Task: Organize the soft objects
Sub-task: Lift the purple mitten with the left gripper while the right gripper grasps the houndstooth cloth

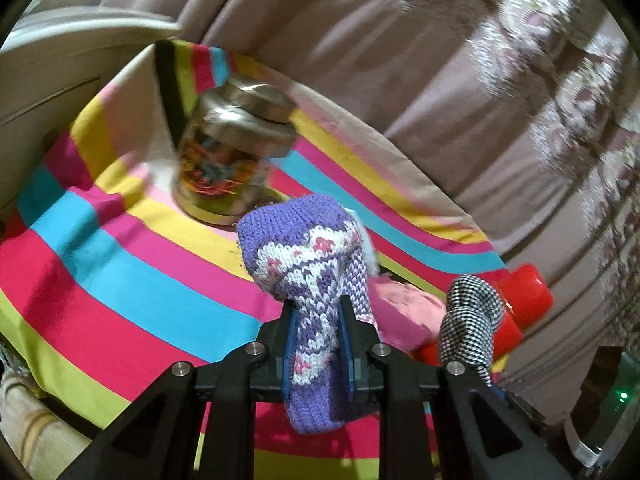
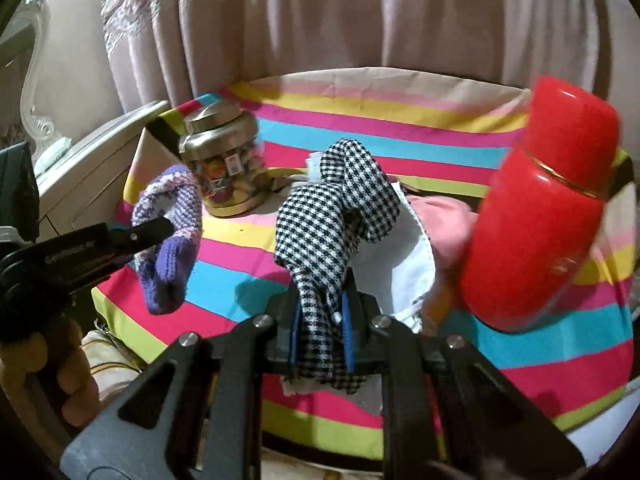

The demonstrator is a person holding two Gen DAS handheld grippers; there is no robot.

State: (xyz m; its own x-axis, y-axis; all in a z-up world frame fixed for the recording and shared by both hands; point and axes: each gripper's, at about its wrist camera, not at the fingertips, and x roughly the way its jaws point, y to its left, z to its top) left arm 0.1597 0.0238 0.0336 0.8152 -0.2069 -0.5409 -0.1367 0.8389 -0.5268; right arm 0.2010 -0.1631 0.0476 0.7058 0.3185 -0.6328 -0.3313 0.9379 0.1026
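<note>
My left gripper (image 1: 318,320) is shut on a purple and white knitted sock (image 1: 308,248) and holds it above the striped cloth. That sock (image 2: 170,216) also shows at the left of the right wrist view, hanging from the left gripper (image 2: 170,226). My right gripper (image 2: 322,312) is shut on a black and white checked cloth (image 2: 332,208), held up over the table. The checked cloth (image 1: 472,320) also shows at the right of the left wrist view. A pink soft item (image 2: 444,220) and a white cloth (image 2: 404,264) lie behind it.
A table with a bright striped cloth (image 2: 400,148) stands before pink curtains (image 2: 360,12). A glass jar with a metal lid (image 1: 232,148) stands at the back left. A red flask (image 2: 544,200) stands at the right. A white cabinet (image 1: 36,80) is at the left.
</note>
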